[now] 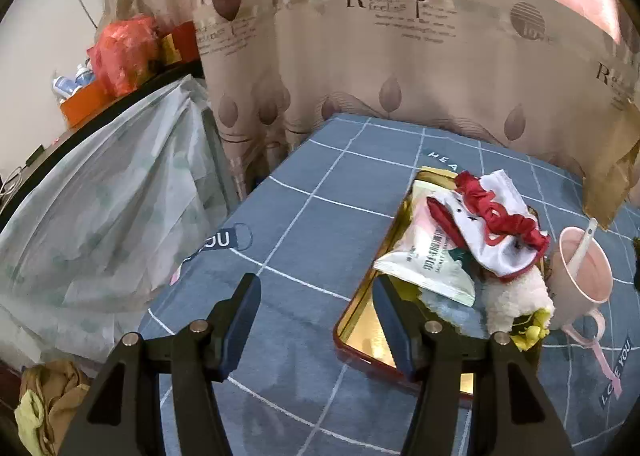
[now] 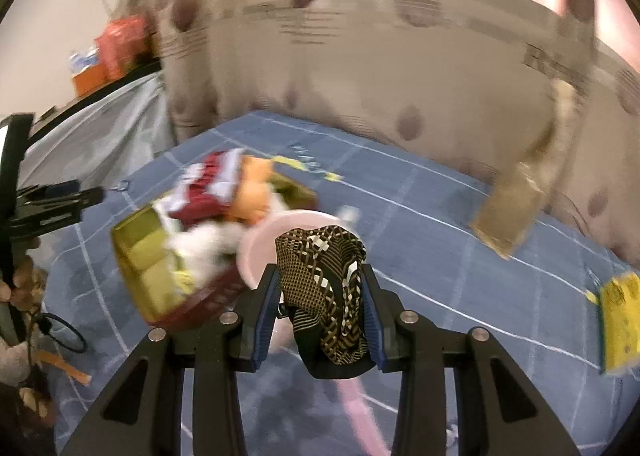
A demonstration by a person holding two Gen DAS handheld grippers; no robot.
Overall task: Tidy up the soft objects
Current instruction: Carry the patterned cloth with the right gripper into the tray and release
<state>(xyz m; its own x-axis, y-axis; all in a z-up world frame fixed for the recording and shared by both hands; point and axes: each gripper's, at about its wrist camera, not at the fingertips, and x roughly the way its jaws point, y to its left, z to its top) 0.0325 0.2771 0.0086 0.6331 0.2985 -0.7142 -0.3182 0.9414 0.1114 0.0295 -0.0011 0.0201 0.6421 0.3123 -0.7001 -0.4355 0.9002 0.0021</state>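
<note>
Two blue-padded fingers of the left gripper [image 1: 316,320] stand spread and empty over the gold tray [image 1: 360,332], which is heaped with a white-and-red cloth [image 1: 496,232] and a packet [image 1: 432,256], a pink cup [image 1: 580,276] beside it. Only the blurred right wrist view shows the right gripper [image 2: 322,308] pinching a black-and-gold patterned cloth [image 2: 324,288] before that cup [image 2: 260,252].

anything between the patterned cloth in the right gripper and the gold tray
Partly: the pink cup stands between the patterned cloth, pinched in the right gripper, and the gold tray, already heaped with soft things.
</note>
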